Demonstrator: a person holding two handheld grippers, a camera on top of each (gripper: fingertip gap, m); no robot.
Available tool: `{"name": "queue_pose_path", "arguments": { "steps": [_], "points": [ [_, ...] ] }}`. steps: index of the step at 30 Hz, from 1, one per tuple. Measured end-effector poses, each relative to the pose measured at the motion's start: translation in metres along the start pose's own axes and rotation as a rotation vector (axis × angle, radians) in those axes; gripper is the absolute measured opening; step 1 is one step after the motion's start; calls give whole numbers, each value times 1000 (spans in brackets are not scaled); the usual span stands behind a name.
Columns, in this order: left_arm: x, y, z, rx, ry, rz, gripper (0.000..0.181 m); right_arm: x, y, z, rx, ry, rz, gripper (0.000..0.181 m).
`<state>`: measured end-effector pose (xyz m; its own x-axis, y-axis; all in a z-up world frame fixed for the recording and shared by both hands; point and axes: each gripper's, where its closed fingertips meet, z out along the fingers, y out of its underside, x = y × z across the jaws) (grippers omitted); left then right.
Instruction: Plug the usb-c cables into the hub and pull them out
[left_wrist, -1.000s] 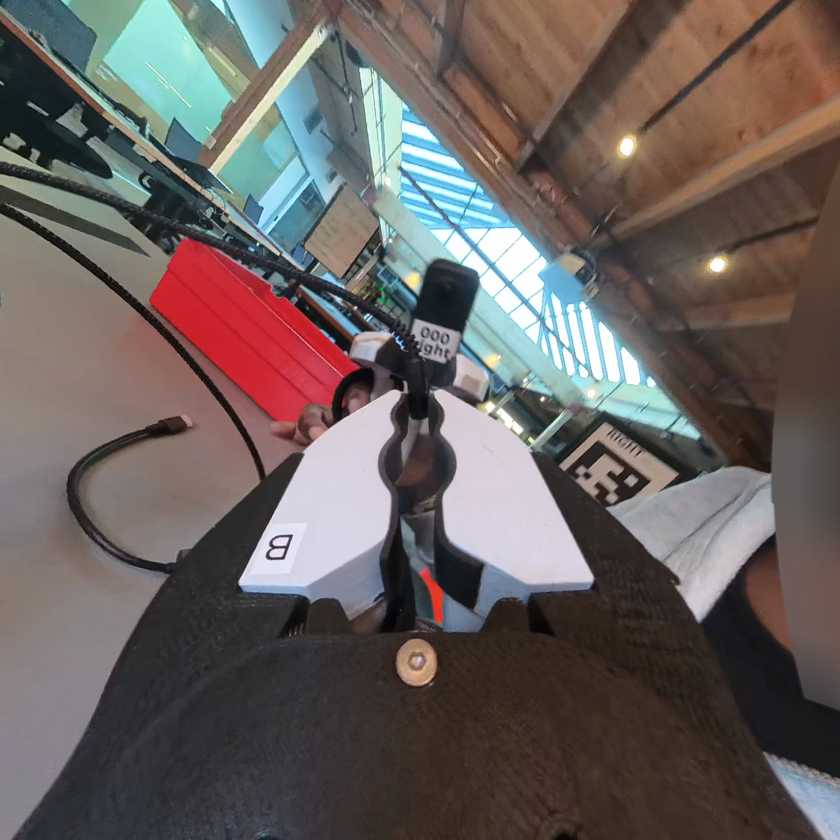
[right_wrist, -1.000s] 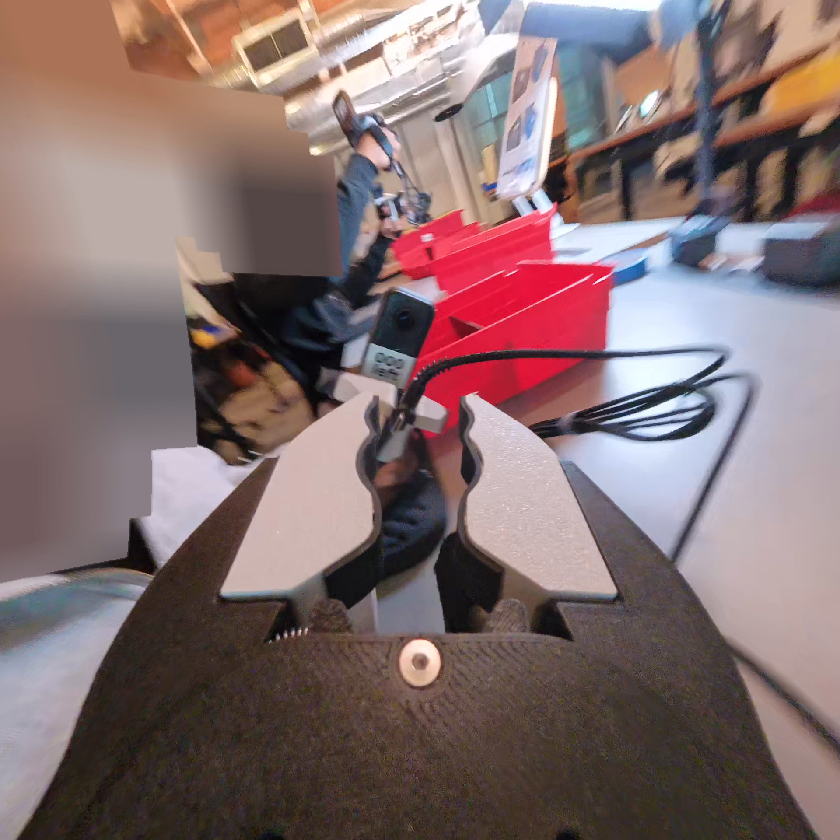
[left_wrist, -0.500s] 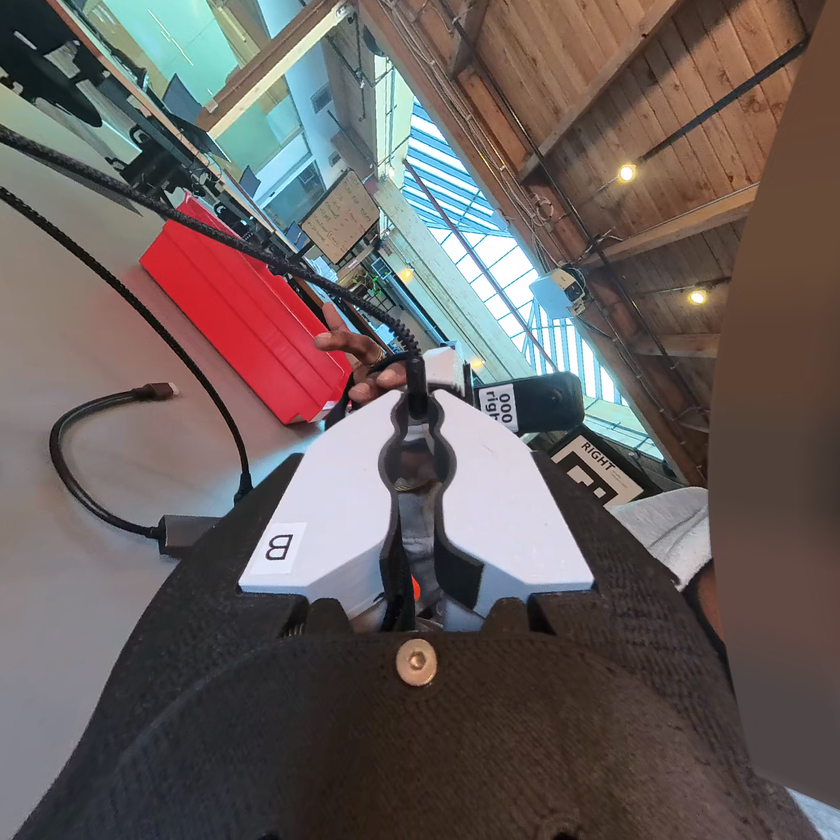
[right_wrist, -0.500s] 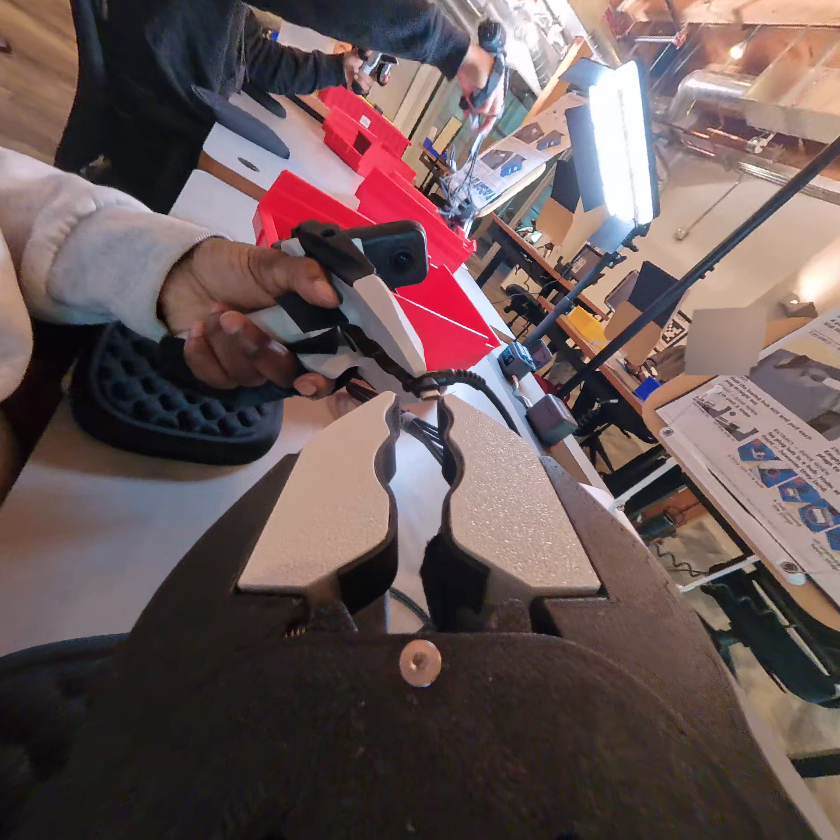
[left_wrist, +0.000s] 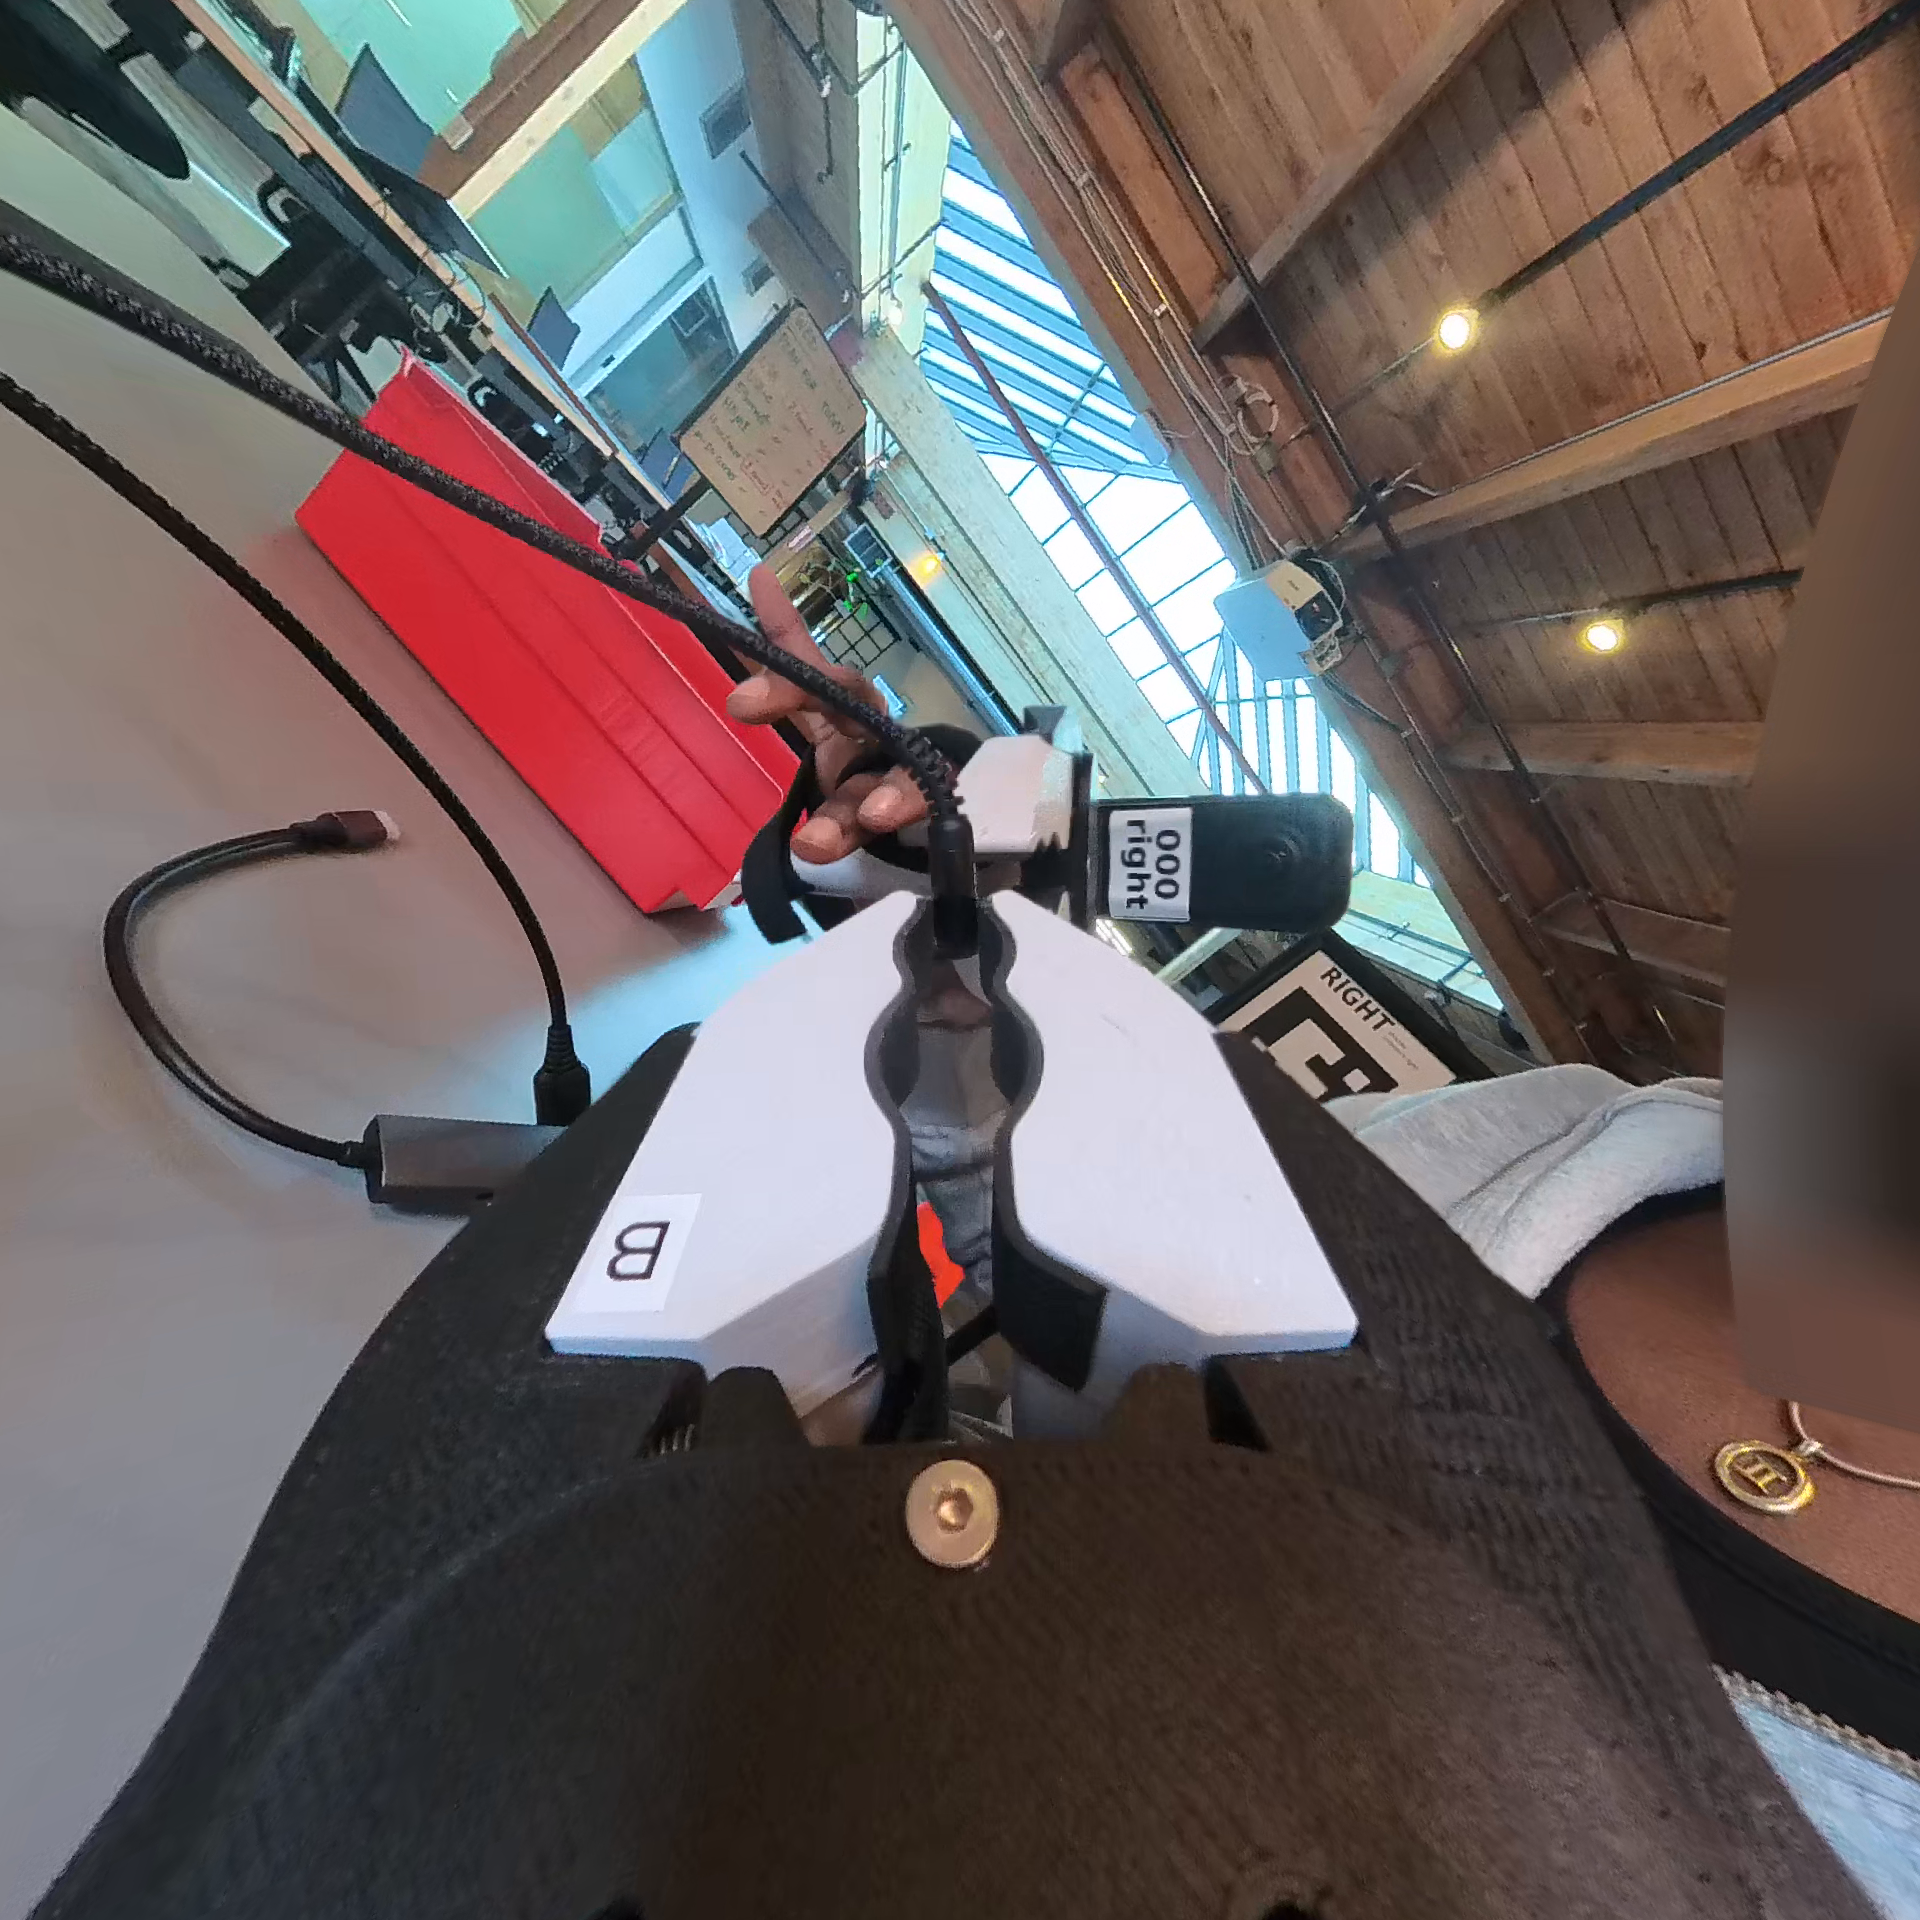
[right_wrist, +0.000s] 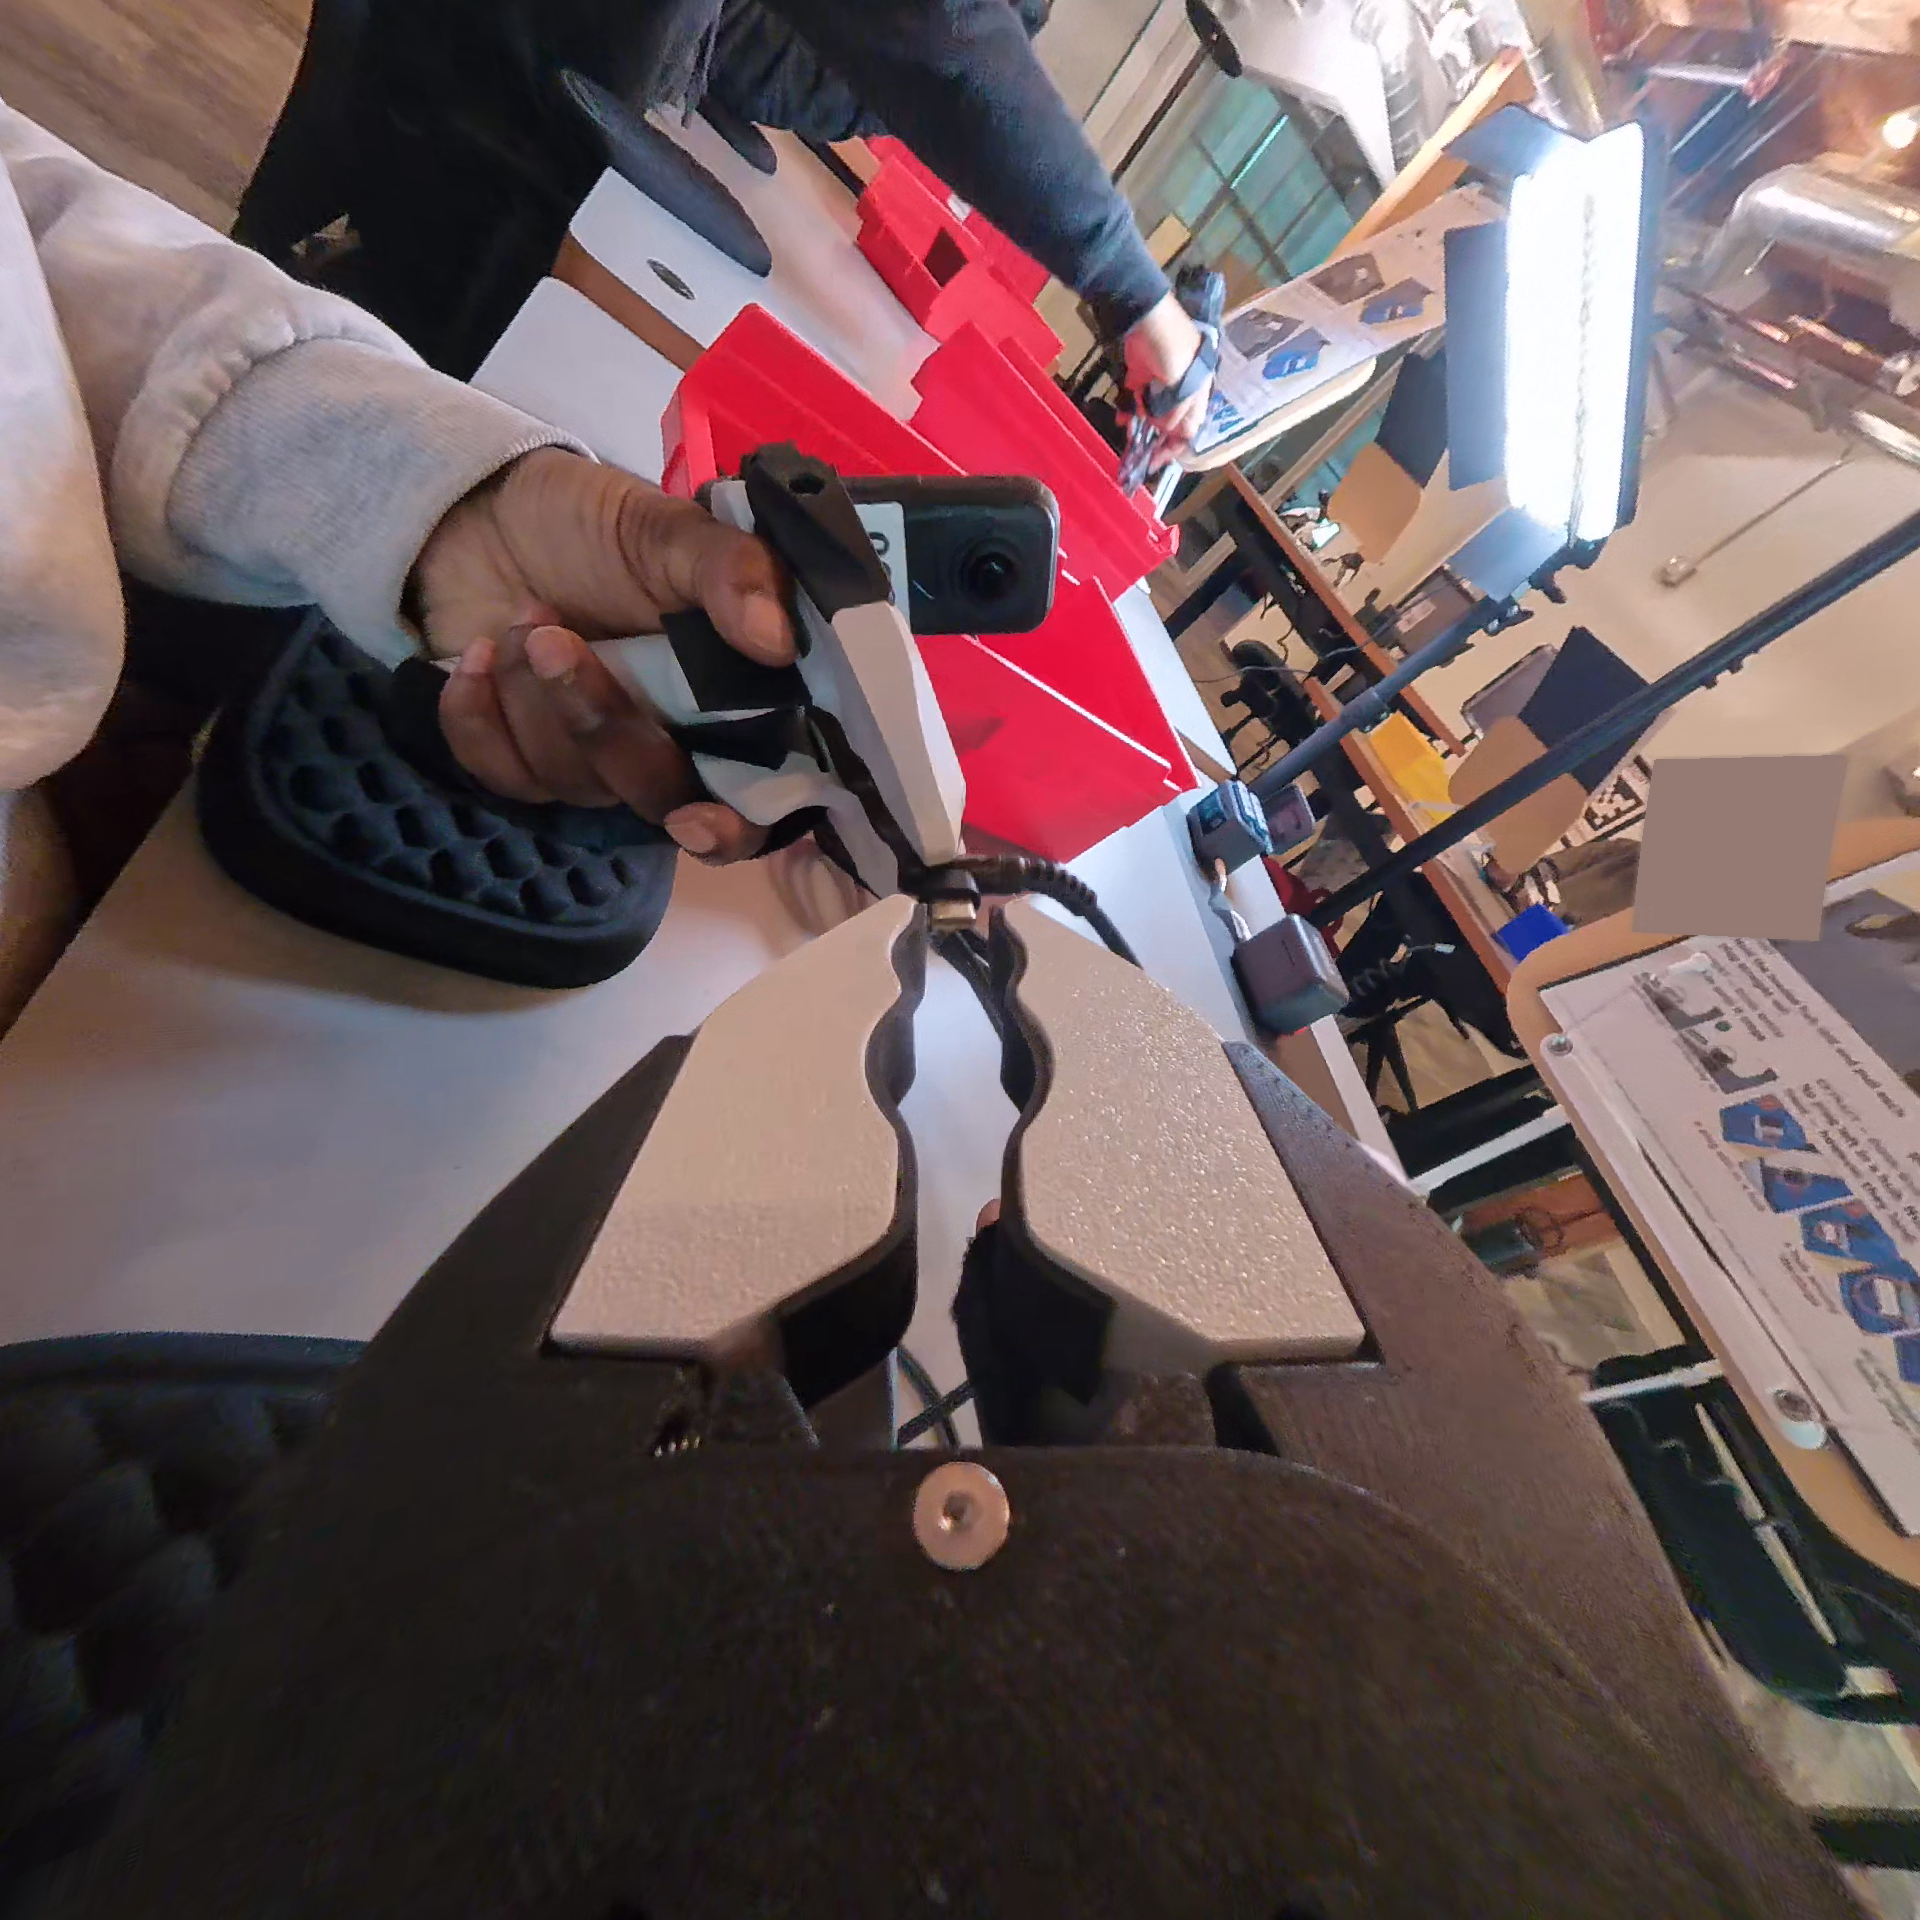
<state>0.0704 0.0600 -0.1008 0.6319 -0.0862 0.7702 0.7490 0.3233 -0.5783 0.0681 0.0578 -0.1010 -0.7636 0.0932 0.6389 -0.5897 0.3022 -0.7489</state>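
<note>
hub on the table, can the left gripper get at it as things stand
Probably not right away. The left gripper is shut on the braided cable's plug and raised off the table. The hub lies beside and below it, nothing covering it, so the path looks free once the plug is let go.

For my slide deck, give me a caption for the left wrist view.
Left gripper pinching a braided cable's plug, hub lying on the table beside it.
</note>
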Motion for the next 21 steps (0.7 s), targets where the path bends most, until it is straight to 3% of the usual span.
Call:
{"name": "queue_pose_path", "arguments": {
  "steps": [5, 8, 10, 13, 16, 18, 21],
  "points": [
    [-1, 2, 0, -6, -3, 6, 8, -3, 1, 1, -30, -41, 23, 8],
    [11, 1, 0, 14, 63, 97, 25, -1, -9, -2, 54, -61, 154, 8],
    [22, 2, -1, 12, 108, 227, 36, 1, -14, -4, 125, -76, 277, 7],
    [24, -1, -4, 25, 23, 552, 52, 3, -16, -9, 216, -101, 419, 8],
    [19, -2, -6, -18, -95, 780, 45, 2, -17, -11, 249, -98, 433, 8],
    [13, 0, -4, -62, -101, 618, 35, -1, -16, -10, 235, -76, 346, 7],
    [28, -6, -6, 3, 124, 185, 25, -12, -12, -4, 133, -64, 125, 7]
  ]
}}
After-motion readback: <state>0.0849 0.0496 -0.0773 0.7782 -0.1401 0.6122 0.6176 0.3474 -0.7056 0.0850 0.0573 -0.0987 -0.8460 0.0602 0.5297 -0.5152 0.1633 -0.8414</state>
